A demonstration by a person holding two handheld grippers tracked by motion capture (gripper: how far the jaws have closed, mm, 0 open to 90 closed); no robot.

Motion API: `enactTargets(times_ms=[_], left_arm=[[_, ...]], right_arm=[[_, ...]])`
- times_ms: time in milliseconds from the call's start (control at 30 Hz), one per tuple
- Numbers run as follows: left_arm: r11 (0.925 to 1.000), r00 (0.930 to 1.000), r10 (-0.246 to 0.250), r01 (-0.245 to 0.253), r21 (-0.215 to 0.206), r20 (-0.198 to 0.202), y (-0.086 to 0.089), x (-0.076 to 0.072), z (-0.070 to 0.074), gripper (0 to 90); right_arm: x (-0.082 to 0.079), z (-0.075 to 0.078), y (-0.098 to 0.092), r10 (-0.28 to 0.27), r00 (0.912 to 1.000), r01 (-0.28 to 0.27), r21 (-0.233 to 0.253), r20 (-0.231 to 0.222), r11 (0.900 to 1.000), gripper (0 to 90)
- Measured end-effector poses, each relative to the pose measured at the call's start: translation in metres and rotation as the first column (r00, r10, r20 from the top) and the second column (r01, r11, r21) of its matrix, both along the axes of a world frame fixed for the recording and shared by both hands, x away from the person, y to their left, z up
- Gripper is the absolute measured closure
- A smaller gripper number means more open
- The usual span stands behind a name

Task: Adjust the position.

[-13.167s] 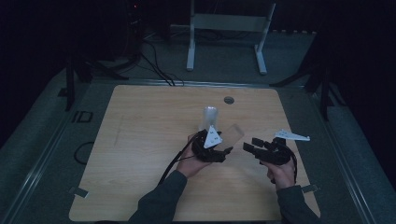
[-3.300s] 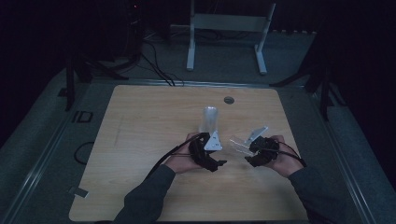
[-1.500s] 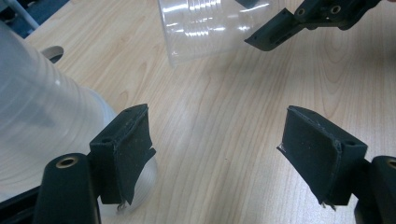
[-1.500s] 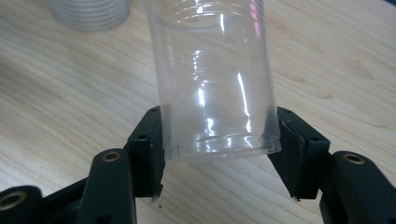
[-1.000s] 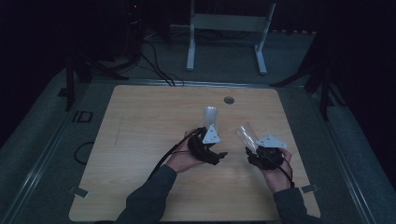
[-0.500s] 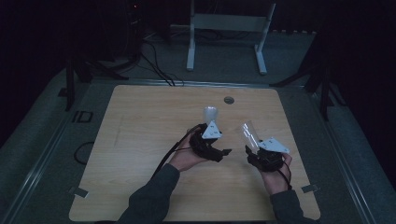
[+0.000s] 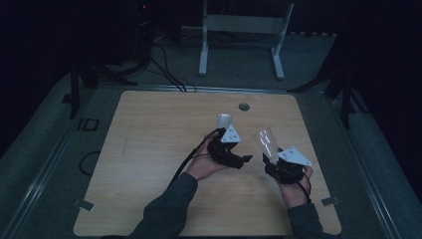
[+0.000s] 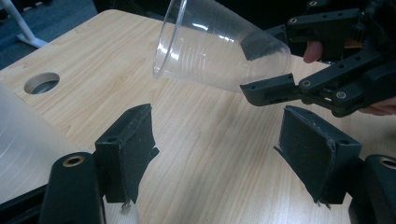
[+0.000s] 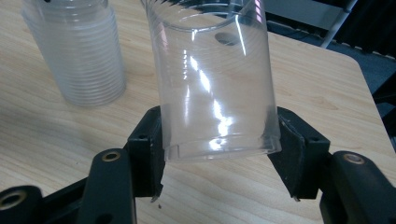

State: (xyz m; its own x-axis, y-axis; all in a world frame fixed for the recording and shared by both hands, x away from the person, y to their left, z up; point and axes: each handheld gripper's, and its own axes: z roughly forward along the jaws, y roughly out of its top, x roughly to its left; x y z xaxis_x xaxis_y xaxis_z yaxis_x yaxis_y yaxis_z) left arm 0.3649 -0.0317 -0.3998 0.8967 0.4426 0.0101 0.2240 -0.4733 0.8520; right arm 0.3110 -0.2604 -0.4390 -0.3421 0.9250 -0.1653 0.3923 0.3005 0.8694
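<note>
Pale wooden table (image 7: 149, 149) (dark room around)

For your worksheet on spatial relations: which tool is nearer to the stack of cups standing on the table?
Left. The left tool sits right beside the stack of cups, jaws open. The right tool is farther off, shut on a single clear cup.

right gripper (image 7: 269, 158) | lifted clear cup (image 7: 264, 142) off stack (image 7: 223, 121) | moved right

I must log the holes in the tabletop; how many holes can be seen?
1: a round hole near the far edge of the table, beyond the stack of cups. Others may be hidden under hands.
</note>
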Motion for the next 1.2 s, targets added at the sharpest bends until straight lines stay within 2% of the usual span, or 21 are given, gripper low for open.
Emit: enactTargets(times_ms=[300,700,900,1200], left_arm=[[0.9996,0.9997,0.014,-0.015,-0.023,-0.022,-0.006,0.005,0.006,26.3],[0.9940,0.9954,0.021,-0.031,-0.105,-0.093,-0.011,0.010,0.006,25.7],[0.9930,0.9939,0.039,-0.051,-0.107,-0.103,-0.014,0.010,0.006,24.8],[0.9851,0.9882,0.048,-0.071,-0.157,-0.145,-0.014,0.013,0.007,23.0]], right_arm=[[-0.002,0.003,0.000,-0.009,0.9996,0.009,0.023,0.027,1.000,41.7],[-0.006,0.006,-0.002,-0.021,0.9973,0.018,0.045,0.070,0.999,41.7],[-0.007,0.009,-0.002,-0.025,0.9953,0.020,0.053,0.093,0.998,41.7],[-0.010,0.009,-0.001,-0.015,0.9925,0.008,0.058,0.121,0.998,41.7]])
